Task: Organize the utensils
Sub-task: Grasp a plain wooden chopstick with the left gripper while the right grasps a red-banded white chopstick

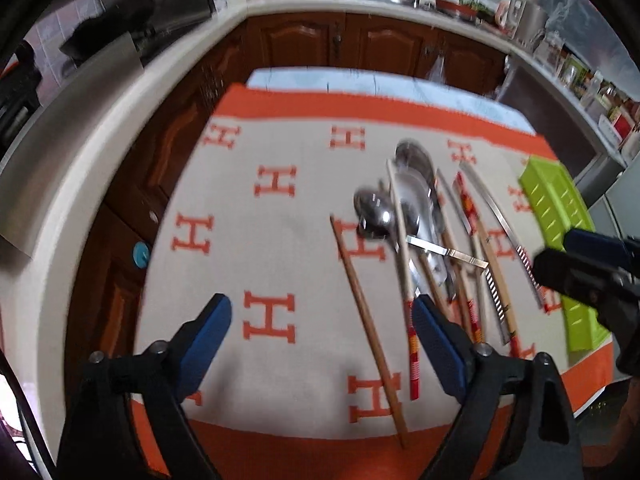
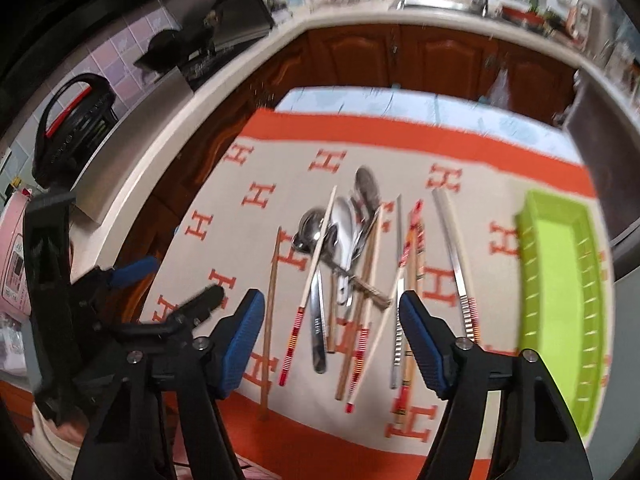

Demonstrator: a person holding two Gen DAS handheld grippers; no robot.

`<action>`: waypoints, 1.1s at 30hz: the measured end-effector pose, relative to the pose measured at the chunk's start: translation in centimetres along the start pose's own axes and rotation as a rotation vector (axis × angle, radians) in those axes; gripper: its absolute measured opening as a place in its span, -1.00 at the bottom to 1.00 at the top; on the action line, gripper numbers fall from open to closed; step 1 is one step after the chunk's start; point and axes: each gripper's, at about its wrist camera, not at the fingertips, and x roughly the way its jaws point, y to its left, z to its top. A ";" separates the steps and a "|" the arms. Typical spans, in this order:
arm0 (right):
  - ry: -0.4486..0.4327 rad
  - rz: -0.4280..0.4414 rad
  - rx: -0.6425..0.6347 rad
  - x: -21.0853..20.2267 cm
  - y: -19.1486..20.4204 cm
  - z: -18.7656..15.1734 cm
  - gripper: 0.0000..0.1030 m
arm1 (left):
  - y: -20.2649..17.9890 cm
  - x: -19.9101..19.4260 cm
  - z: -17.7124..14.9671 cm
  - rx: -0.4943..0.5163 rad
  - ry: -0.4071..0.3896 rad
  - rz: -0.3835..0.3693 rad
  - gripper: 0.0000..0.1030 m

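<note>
Both grippers, left gripper (image 1: 322, 344) and right gripper (image 2: 332, 344), open and empty above utensil pile (image 2: 344, 264); I single out one chopstick (image 1: 366, 320), then green tray (image 2: 560, 300).

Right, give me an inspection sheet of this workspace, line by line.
Surface: cloth, beige with orange H marks and orange border.
Job's things: chopsticks and metal spoons heaped mid-cloth; green tray to their right, empty.
Clutter: nothing seen on the cloth.
Grippers: left tool and right tool open above the cloth, holding nothing.
Cables: nothing seen.
Surroundings: white counter, brown cabinets, sink.
</note>
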 end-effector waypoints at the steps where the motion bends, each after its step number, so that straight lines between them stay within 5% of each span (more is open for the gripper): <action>1: 0.012 0.006 0.000 1.0 0.0 0.0 0.32 | -0.1 0.8 -0.3 0.002 0.022 -0.001 0.59; 11: 0.108 -0.006 -0.030 9.1 1.7 -0.1 0.15 | -1.1 6.5 -2.1 -0.009 0.147 -0.008 0.35; 13: 0.111 -0.007 -0.033 9.4 1.9 -0.2 0.15 | -1.0 7.1 -2.2 -0.021 0.167 -0.014 0.19; 26: 0.145 0.001 -0.010 10.4 1.1 0.1 0.15 | 0.8 8.2 -1.6 -0.131 0.173 -0.060 -0.08; 33: 0.159 0.013 -0.008 11.0 1.5 0.1 0.15 | -0.1 8.3 -1.7 -0.061 0.183 0.021 -0.01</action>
